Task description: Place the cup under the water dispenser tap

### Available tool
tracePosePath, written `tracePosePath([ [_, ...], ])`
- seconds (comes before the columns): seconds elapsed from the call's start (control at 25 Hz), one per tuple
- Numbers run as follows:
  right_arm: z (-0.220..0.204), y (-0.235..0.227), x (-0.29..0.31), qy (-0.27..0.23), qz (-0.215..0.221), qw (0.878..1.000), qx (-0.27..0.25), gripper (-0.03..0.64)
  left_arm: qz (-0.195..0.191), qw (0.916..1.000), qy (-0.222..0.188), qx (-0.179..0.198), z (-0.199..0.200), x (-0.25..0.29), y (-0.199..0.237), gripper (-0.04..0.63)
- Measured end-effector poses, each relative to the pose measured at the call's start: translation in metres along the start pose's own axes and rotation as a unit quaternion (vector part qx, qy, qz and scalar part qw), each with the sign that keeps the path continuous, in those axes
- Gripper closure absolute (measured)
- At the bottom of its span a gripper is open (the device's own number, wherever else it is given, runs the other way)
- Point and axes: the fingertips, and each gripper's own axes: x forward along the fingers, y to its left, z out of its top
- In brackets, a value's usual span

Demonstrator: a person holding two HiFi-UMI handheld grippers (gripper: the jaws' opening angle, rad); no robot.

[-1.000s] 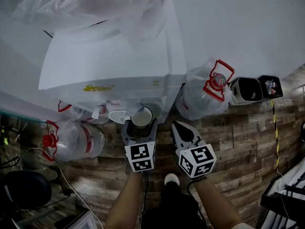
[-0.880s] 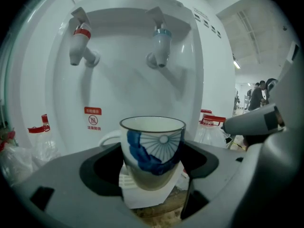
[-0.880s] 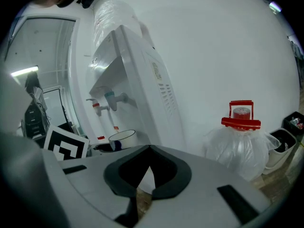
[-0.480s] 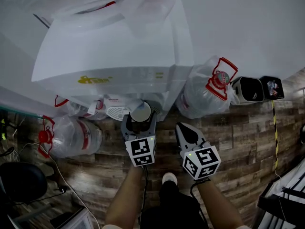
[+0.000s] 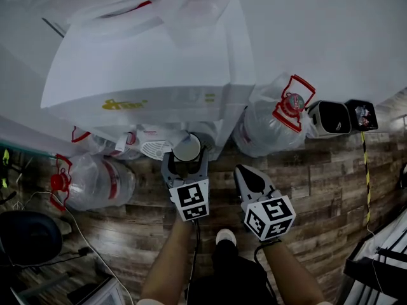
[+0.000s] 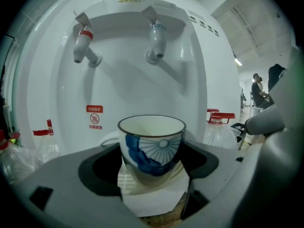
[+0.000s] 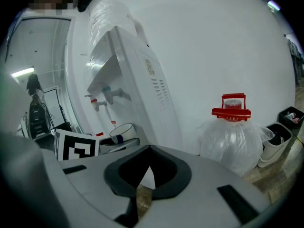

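Left gripper point(image 5: 187, 159) has its jaws clamped on the blue-patterned cup point(image 6: 152, 144), held upright right at the front of the water dispenser point(image 5: 146, 75), blue tap point(image 6: 156, 39) at 12 o'clock above it. Right gripper point(image 5: 249, 178) at 3 o'clock of the left, jaws together, nothing in them

**Grey grippers, chequered cubes**

The left gripper point(image 5: 186, 159) and right gripper point(image 5: 245, 170) are grey with black-lined jaws. The left cube point(image 5: 193, 202) and right cube point(image 5: 269, 216) bear black-and-white square markers. A black cable point(image 5: 194, 240) trails behind. The person wears dark trousers point(image 5: 232, 277) and a white shoe point(image 5: 226, 237).
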Motion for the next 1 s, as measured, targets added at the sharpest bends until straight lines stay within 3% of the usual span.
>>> tracePosePath([
  [0.56, -0.008, 0.007, -0.013, 0.002, 0.001, 1.0, 0.0, 0.595, 0.03, 0.9994, 0.016, -0.005, -0.009, -0.007, 0.001, 0.192],
  [0.8, 0.0, 0.011, -0.027, -0.001, -0.007, 1.0, 0.0, 0.595, 0.02, 0.9996, 0.021, -0.005, -0.005, -0.025, -0.002, 0.192],
  [1.0, 0.022, 0.042, -0.06, -0.012, -0.009, 1.0, 0.005, 0.595, -0.002, 0.9998, 0.018, 0.0, 0.026, -0.074, -0.007, 0.193],
])
